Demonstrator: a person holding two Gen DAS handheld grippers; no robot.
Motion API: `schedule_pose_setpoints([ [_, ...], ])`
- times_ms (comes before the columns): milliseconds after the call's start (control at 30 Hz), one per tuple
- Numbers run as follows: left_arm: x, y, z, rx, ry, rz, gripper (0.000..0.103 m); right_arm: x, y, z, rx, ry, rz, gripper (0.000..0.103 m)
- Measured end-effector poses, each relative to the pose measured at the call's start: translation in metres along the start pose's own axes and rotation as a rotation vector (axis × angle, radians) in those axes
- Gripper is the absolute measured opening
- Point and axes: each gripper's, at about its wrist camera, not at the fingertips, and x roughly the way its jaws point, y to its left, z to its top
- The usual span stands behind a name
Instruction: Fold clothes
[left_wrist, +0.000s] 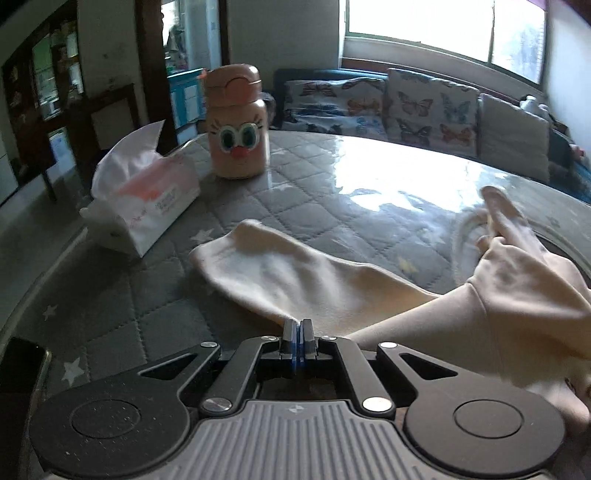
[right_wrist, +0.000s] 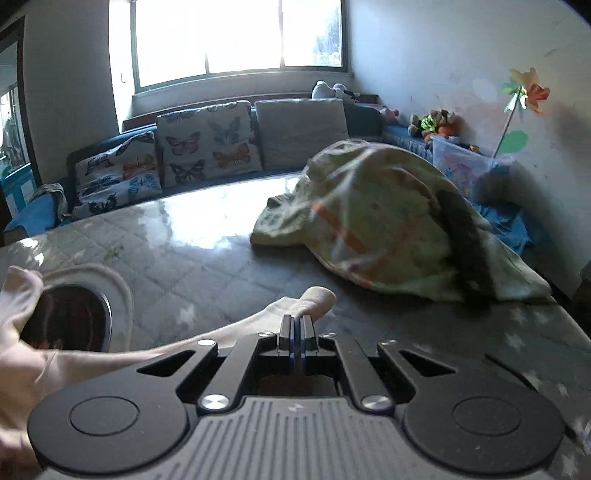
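Jaws of both the left gripper (left_wrist: 297, 326) and right gripper (right_wrist: 296, 323) were clamped on the cream garment (left_wrist: 280, 273), stretched partly lifted over the table (left_wrist: 369, 177), fold unfinished; a green garment (right_wrist: 388, 225) lay heaped, unfolded.

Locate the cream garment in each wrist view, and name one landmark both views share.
Left wrist: cream garment spreads from centre to lower right, pinched by the left gripper.
Right wrist: lower left to centre, pinched by the right gripper.
Shared landmark: butterfly cushions.
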Motion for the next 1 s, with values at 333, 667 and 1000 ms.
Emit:
schedule_pose_setpoints([
  [333, -0.024, -0.010, 0.017, 0.065, -0.055, -0.063, 0.015, -0.027, -0.005, 0.014, -0.022, 0.018, 0.073, 0.009],
  [667, -0.006, -0.075, 0.045, 0.128, -0.048, -0.236, 0.015, -0.007, 0.099, 0.028, -0.218, 0.050, 0.339, 0.016],
  [1000, 0.050, -0.139, 0.081, 0.153, -0.009, -0.250, 0.019, 0.027, 0.185, 0.036, -0.307, 0.092, 0.475, 0.016],
])
